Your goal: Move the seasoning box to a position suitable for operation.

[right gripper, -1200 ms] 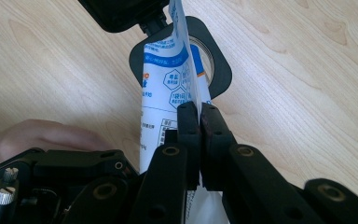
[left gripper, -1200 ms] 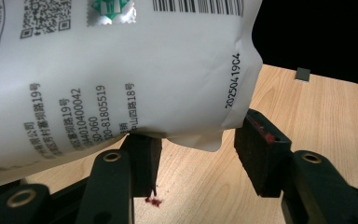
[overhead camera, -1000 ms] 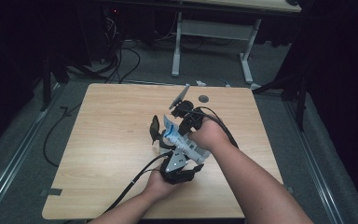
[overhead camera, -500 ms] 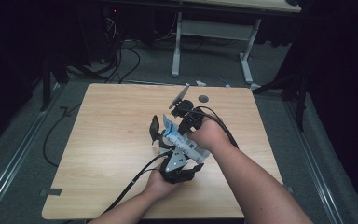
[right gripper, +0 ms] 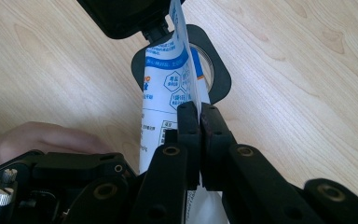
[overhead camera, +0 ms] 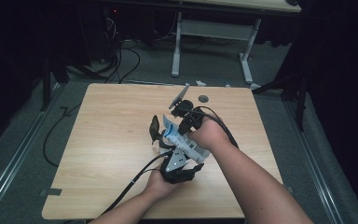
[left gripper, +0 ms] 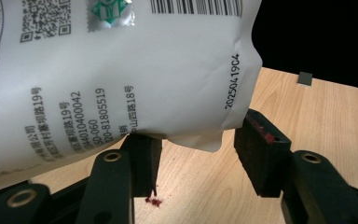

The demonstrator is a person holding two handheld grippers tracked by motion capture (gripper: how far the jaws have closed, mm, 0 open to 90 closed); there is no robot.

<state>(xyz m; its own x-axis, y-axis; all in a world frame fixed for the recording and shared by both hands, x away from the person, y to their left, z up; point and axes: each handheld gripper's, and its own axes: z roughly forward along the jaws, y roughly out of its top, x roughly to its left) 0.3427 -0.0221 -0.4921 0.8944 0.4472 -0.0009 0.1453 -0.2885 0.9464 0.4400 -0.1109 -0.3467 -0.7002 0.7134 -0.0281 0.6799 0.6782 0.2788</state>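
High view: over the middle of the square light wooden table (overhead camera: 102,140), the white and blue printed plastic pouch (overhead camera: 179,140) hangs between both hands, the left gripper (overhead camera: 161,135) near the person, the right gripper (overhead camera: 182,123) just beyond it.

Left gripper view: the pouch sits above the table, its lower corner between jaws standing apart; the left jaw touches it.

Right gripper view: jaws pressed together, pinching the pouch's edge above the table.

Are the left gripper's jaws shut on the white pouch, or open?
Open. In the left gripper view the left gripper has a clear gap between its pads; the white pouch hangs above, its lower edge just meeting them.
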